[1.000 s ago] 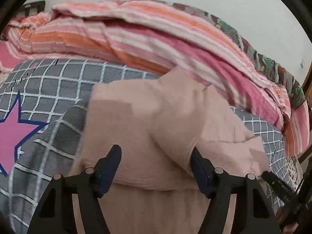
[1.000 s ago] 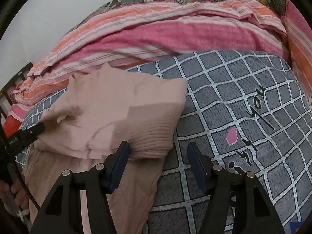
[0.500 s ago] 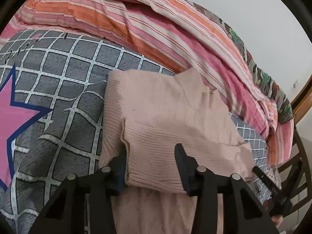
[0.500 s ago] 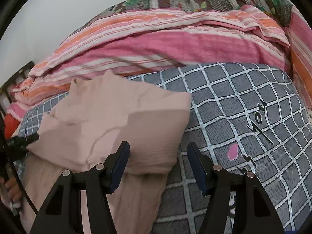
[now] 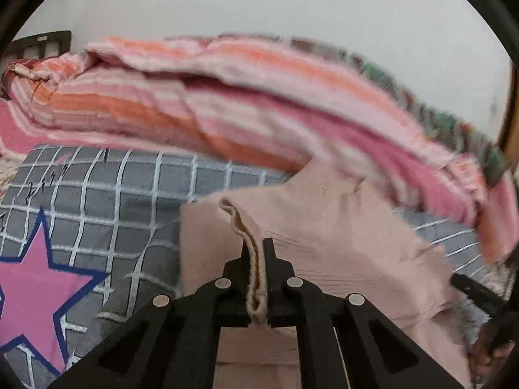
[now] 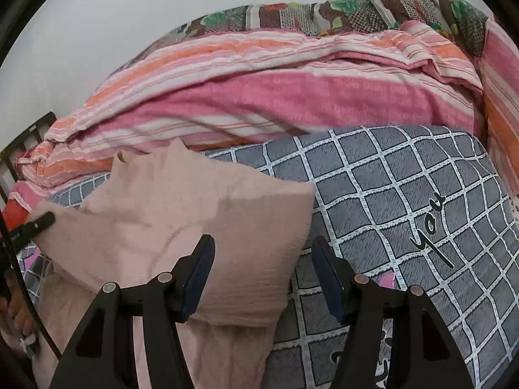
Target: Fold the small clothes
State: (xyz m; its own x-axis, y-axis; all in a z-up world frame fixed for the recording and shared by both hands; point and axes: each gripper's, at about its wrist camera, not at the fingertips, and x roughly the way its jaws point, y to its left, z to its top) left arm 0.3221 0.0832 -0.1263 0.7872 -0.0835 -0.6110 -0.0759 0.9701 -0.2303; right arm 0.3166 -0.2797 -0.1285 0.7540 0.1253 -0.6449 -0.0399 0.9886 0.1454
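On the bed, left wrist view: I see the left tool [image 5: 256, 253] pressed together on a doubled, ribbed edge of the pink garment [image 5: 340, 246]. Its jaws have just been closing, and that edge now stands pinched between them.
Garment, left wrist view: it lies on the grey checked bedsheet [image 5: 129, 194], partly folded over itself, with the pinched edge raised off the layer below.
Surroundings, left wrist view: a striped blanket [image 5: 227, 97] is bunched behind the garment; a pink star print [image 5: 29, 285] sits on the sheet to the left. The picture is blurred, so finer detail is unclear.
Right wrist view, tool: my right tool [image 6: 262, 269] is spread and pinching nothing; the folded corner of the garment [image 6: 194, 220] lies under and between its fingers, but the pads are not pressing it.
Right wrist view, other tool: the tip of the left one [image 6: 35, 227] reaches the garment's far left edge.
Progress, my judgement: one fold appears laid. A further fold and a final flattening seem left.
Next, my judgement: carry the pinched edge across, while the right tool secures the opposite side.
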